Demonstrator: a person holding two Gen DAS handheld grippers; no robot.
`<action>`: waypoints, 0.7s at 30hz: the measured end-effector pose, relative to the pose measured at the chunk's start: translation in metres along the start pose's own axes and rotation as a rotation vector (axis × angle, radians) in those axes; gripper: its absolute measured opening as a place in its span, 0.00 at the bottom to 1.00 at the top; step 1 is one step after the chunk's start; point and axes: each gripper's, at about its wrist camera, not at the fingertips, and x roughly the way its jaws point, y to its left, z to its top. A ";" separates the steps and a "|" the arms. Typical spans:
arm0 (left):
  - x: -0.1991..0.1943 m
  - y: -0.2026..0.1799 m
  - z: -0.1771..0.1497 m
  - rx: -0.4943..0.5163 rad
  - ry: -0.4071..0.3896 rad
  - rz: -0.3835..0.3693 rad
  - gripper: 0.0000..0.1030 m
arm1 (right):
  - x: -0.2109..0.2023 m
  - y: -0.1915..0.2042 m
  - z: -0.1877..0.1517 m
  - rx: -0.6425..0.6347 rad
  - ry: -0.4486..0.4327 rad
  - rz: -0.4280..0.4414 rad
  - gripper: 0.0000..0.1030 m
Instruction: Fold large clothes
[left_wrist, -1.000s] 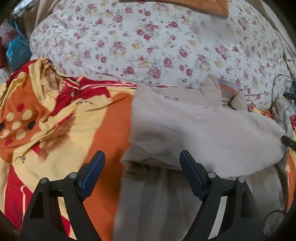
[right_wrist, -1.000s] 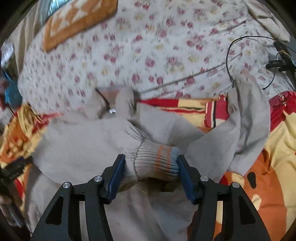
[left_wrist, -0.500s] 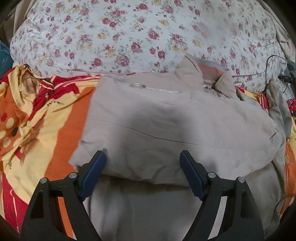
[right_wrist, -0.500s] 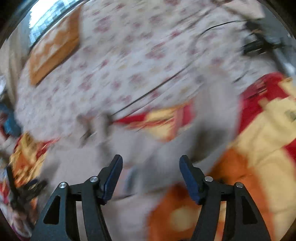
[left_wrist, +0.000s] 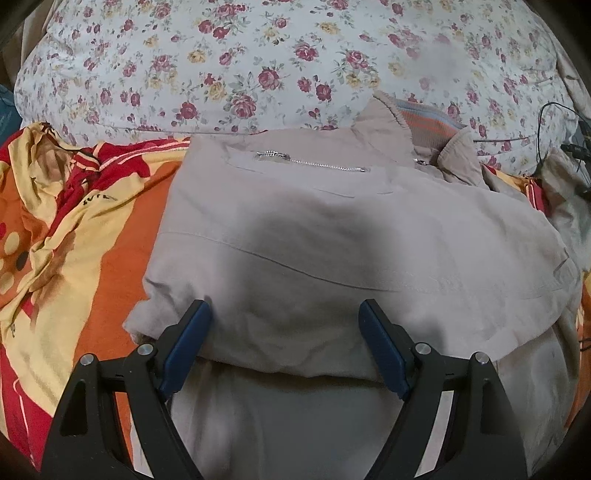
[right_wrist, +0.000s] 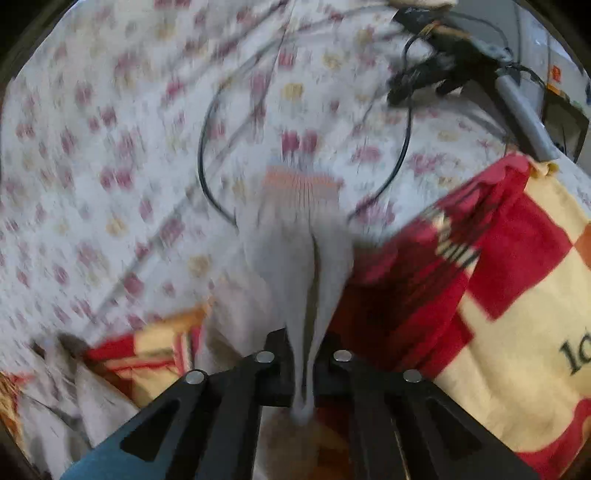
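Note:
A beige zip jacket (left_wrist: 332, 240) lies on the bed with one side folded over its body; its ribbed striped collar (left_wrist: 424, 125) points toward the far side. My left gripper (left_wrist: 288, 332) hangs open just above the near folded edge, with its blue pads (left_wrist: 188, 343) astride the fabric and not pressing on it. In the right wrist view, which is blurred by motion, my right gripper (right_wrist: 304, 354) is shut on the jacket's other sleeve (right_wrist: 299, 266). That sleeve stretches away from the jaws to its striped ribbed cuff (right_wrist: 301, 184).
An orange, yellow and red blanket (left_wrist: 74, 221) lies under the jacket and also shows as red and yellow blocks (right_wrist: 517, 277) in the right wrist view. A floral quilt (left_wrist: 258, 55) is bunched behind. A black cable (right_wrist: 210, 155) loops over the quilt near dark gear (right_wrist: 443, 62).
My right gripper let go of the first sleeve's cuff, swung to the right and shut on the other sleeve. My left gripper moved in over the folded jacket, still open.

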 end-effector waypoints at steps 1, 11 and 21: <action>0.000 0.000 0.001 0.000 -0.003 -0.001 0.80 | -0.009 -0.003 0.002 -0.003 -0.026 0.004 0.01; -0.027 0.019 0.008 -0.061 -0.059 -0.016 0.80 | -0.165 0.035 0.033 -0.229 -0.225 0.601 0.01; -0.077 0.084 0.006 -0.197 -0.182 0.007 0.80 | -0.294 0.213 -0.026 -0.748 -0.154 1.066 0.01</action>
